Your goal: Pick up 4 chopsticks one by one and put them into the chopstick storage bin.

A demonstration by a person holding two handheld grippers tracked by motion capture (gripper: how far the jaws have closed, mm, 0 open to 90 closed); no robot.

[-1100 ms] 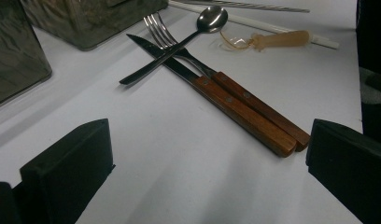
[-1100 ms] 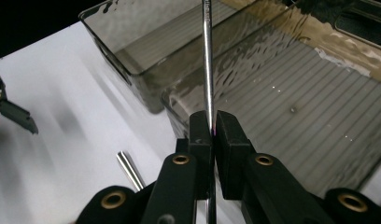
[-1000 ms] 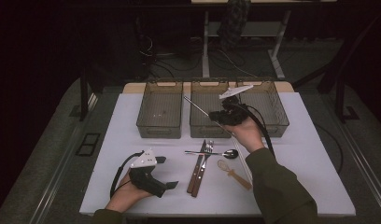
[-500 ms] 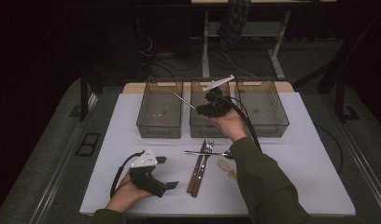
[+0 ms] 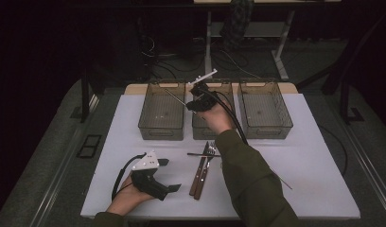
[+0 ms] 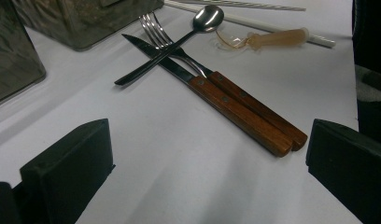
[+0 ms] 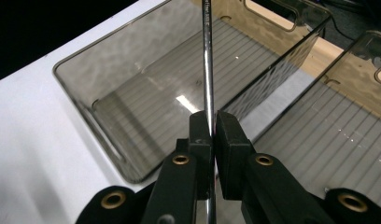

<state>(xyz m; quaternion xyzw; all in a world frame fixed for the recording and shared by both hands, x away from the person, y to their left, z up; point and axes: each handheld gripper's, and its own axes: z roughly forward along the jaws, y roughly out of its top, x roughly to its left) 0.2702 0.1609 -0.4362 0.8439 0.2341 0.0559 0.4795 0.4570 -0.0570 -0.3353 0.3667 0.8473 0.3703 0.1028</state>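
My right gripper (image 5: 193, 105) is shut on a thin metal rod (image 5: 174, 96) and hangs above the wall between the left bin (image 5: 161, 134) and the middle bin (image 5: 204, 134). In the right gripper view the rod (image 7: 207, 70) runs up from between the closed jaws (image 7: 212, 135), its far end over the left bin (image 7: 86, 102). My left gripper (image 5: 170, 175) rests on the white table (image 5: 314, 156) near the front, open and holding nothing. Its jaws (image 6: 209, 177) face a knife (image 6: 235, 109) and a fork (image 6: 156, 28) with wooden handles, crossed by a spoon (image 6: 205, 21).
A third smoky bin (image 5: 265, 132) stands at the right. A clear plastic piece (image 6: 272, 37) and a white straw (image 6: 254, 23) lie beyond the cutlery. Another thin rod (image 5: 281, 180) lies to the right of the sleeve. The table's back edge is just behind the bins.
My right hand has carried the rod leftward, from over the middle and right bins to the gap between the left and middle bins. The left gripper has stayed put.
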